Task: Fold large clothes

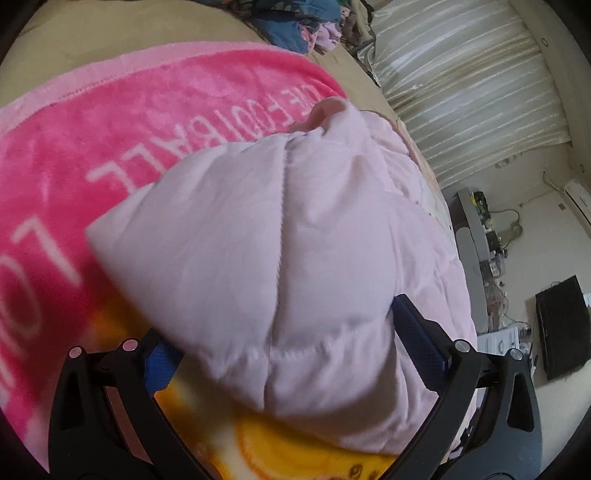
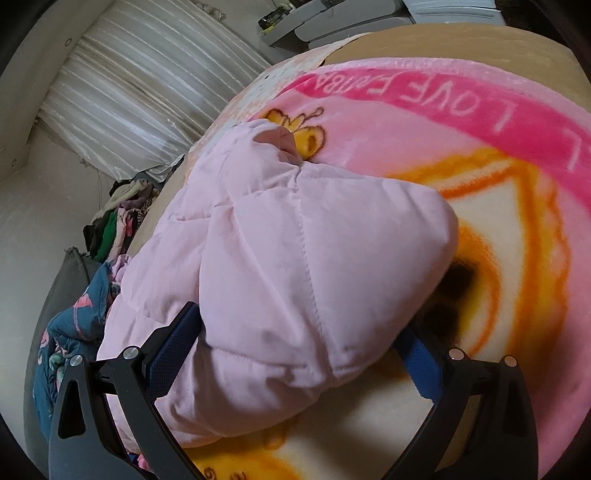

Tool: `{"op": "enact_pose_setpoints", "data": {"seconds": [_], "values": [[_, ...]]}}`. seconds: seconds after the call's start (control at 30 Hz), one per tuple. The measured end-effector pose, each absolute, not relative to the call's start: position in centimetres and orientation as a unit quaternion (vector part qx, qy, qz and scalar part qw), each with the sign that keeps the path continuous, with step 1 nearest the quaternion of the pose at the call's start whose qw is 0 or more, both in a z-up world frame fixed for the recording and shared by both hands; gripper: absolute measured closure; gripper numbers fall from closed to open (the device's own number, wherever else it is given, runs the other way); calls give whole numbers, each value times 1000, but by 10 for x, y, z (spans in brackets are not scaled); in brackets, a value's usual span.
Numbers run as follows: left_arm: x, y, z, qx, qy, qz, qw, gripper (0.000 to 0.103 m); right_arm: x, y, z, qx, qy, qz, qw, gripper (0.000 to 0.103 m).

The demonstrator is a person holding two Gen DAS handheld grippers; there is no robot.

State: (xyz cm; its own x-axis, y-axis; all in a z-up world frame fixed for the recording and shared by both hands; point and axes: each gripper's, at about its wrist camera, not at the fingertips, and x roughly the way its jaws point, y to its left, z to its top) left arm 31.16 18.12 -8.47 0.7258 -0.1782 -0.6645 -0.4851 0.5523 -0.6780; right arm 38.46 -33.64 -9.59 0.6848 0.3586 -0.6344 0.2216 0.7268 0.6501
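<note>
A pale pink quilted puffer jacket (image 1: 295,236) lies bunched on a pink blanket (image 1: 110,147) with white letters. In the left wrist view a padded fold of it sits between the wide-apart jaws of my left gripper (image 1: 291,339); its blue pads (image 1: 421,332) touch the fabric at the sides. In the right wrist view the jacket (image 2: 280,266) bulges the same way between the wide-apart jaws of my right gripper (image 2: 295,347). The blanket (image 2: 480,147) shows an orange and yellow cartoon print beneath. Whether either gripper pinches the fabric is unclear.
A heap of other clothes (image 1: 306,26) lies at the far end of the bed, also in the right wrist view (image 2: 74,325). A striped cream headboard (image 1: 461,85) runs beside it. A desk with cables (image 1: 487,236) and a black box (image 1: 565,325) stand on the floor.
</note>
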Motion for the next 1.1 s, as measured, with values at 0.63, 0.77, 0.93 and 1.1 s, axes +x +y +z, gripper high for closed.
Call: {"op": "enact_pose_setpoints", "data": {"seconds": [0.63, 0.77, 0.93, 1.1], "values": [[336, 158, -61, -349, 334, 110, 869, 36, 405, -323, -90, 313, 371, 98, 869, 58], [341, 143, -44, -279, 329, 111, 895, 56, 408, -309, -77, 248, 369, 101, 890, 68], [345, 133, -31, -222, 323, 108, 913, 66, 408, -293, -61, 162, 360, 103, 913, 73], [340, 125, -16, -177, 316, 103, 926, 73, 402, -277, -40, 91, 340, 104, 930, 78]]}}
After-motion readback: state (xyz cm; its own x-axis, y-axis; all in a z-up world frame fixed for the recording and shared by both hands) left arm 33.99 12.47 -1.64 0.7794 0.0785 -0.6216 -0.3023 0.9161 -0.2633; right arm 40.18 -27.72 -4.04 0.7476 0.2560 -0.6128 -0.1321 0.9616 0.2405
